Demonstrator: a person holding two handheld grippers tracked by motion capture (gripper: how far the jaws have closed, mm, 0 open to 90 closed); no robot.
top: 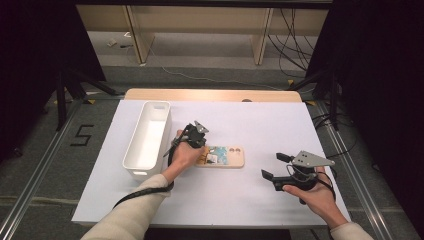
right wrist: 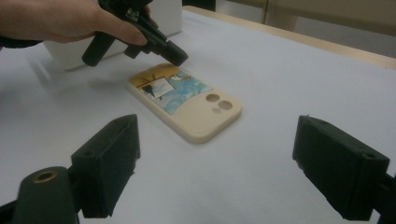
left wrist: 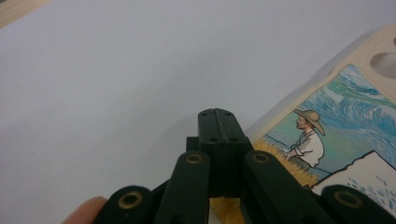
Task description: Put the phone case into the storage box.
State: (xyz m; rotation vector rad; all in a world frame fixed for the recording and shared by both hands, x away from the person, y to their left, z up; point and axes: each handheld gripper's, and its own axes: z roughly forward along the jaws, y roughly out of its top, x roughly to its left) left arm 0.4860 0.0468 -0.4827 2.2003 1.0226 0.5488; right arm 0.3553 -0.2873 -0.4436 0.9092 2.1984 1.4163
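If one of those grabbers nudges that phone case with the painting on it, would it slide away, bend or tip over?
The phone case lies flat on the smooth white table, so it would probably slide rather than tip. It looks thin and hollow, likely light. Its neat, even rim suggests it is fairly stiff, though it may flex a little if lifted by one edge.

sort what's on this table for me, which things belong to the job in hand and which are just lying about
In the job:
- phone case, flat on the white table cover
- left gripper, jaws shut, tip at the case's picture end
- right gripper, jaws open, resting apart from the case

Lying about:
- white bin, left of the case, touched by neither gripper
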